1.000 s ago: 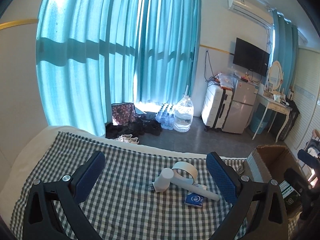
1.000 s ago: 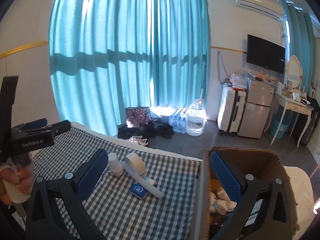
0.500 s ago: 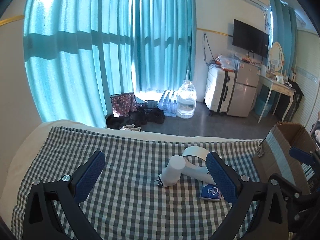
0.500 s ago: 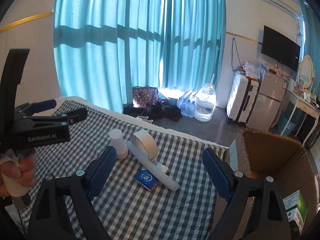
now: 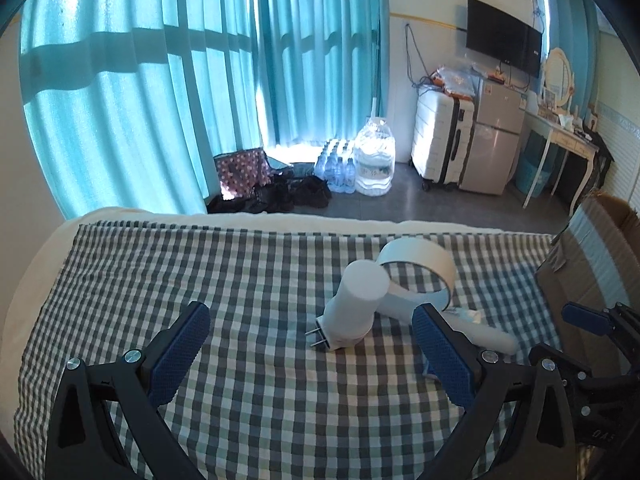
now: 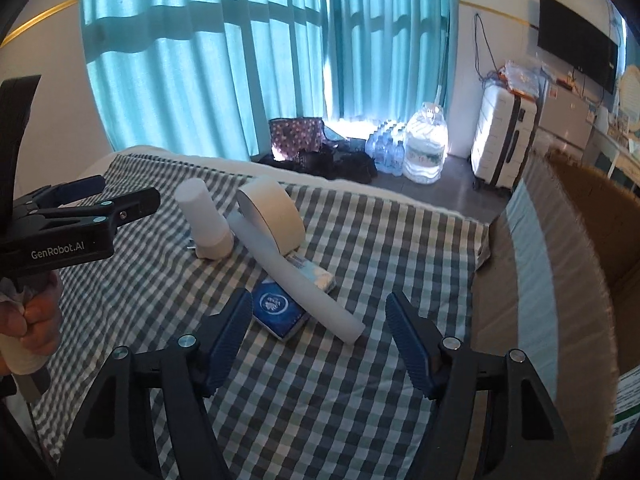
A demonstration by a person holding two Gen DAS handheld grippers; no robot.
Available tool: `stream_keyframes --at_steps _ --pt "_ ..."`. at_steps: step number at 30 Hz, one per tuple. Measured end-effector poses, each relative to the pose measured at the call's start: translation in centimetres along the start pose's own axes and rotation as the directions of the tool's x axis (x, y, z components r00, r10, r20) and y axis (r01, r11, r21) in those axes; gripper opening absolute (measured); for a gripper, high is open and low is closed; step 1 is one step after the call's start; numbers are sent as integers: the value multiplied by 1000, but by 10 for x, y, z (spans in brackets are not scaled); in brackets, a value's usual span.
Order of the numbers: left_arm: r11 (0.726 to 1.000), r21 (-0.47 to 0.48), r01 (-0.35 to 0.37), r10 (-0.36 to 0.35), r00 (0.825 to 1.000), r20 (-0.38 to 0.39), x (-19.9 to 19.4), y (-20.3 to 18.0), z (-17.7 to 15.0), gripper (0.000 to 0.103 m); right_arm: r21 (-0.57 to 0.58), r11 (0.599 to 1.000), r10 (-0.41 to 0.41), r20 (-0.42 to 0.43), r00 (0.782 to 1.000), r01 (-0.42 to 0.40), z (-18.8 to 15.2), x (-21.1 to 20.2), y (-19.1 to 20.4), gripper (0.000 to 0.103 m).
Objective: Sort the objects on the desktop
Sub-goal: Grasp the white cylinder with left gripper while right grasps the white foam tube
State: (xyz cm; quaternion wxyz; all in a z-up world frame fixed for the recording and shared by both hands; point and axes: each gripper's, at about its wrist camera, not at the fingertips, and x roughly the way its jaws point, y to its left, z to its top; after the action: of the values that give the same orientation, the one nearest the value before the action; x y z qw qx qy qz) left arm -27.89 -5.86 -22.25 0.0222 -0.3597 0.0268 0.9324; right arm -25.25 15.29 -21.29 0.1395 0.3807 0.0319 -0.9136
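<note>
Desktop objects clustered on the gingham cloth (image 6: 328, 400), well right of the hand (image 6: 38, 320) gripping the left gripper's handle at the far left edge of the right wrist view. "GenRobot.AI" printed in white on the black body of that left gripper (image 5: 308, 344), fingers spread wide with nothing between the pads. Next along, a white cylindrical plug adapter (image 6: 206, 224) lying tilted, two metal prongs low at its near end. Just beside it, a wide roll of pale tape (image 6: 272, 216) standing on edge, touching a long white tube (image 6: 292, 276) laid diagonally across the cloth. Under the tube's near part, a small dark-blue packet (image 6: 278, 312) with a round white emblem, writing too small to read; behind the tube, a crinkled clear-wrapped pack (image 6: 316, 274), print illegible. Right gripper (image 6: 320, 312) hovering low above the blue packet and the tube's end, jaws closing, pads short of both things. Furthest right, an open cardboard box (image 6: 560, 280) against the cloth's edge, a pale tape band down its side, a green-and-white carton (image 6: 628, 412) at its lower corner, lettering unreadable.
</note>
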Motion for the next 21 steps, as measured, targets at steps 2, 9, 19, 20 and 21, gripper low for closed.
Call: stream_keyframes --at_steps 2,9,19,20,21 --pt "1000 -22 4 -4 1000 -18 10 0 0 103 6 1000 1 -9 1000 -1 -3 8 -3 68" --pt "999 -36 -15 13 999 -42 40 -8 -4 103 45 999 9 -50 999 -6 -14 42 -12 68" --pt "1000 -28 -13 11 997 -79 78 -16 -4 86 94 994 53 -58 997 -48 -21 73 -28 68" --pt "1000 -27 -1 -1 996 -90 81 -16 -6 72 82 996 51 -60 997 -46 -23 75 -26 68" --pt "999 -33 19 -22 995 -98 82 -16 -6 66 72 997 45 -56 997 -41 -26 76 -24 68"
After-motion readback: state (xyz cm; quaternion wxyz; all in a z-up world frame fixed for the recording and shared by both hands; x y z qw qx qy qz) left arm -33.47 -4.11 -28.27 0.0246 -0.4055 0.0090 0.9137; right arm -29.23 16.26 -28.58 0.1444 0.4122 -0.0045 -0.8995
